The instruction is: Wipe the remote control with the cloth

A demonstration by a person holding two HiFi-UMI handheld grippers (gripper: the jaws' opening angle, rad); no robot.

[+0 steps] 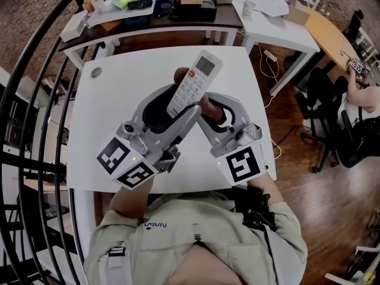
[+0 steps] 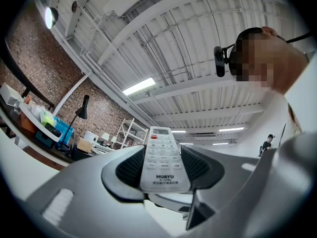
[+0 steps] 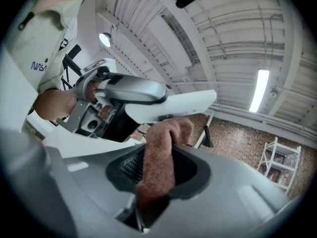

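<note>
A white remote control (image 1: 193, 83) with a red button stands tilted above the white table (image 1: 119, 94), and my left gripper (image 1: 172, 108) is shut on its lower end. In the left gripper view the remote (image 2: 162, 158) rises between the dark pads. My right gripper (image 1: 209, 108) is shut on a brown cloth (image 1: 205, 104). In the right gripper view the cloth (image 3: 159, 166) reaches up against the underside of the remote (image 3: 171, 107); the left gripper (image 3: 124, 90) sits just beyond it.
A cluttered dark desk (image 1: 160, 16) with boxes and a blue bin stands beyond the table. White tables (image 1: 279, 22) and office chairs (image 1: 332, 123) are to the right. A black railing (image 1: 24, 100) curves along the left. A small disc (image 1: 95, 72) lies at the table's far left.
</note>
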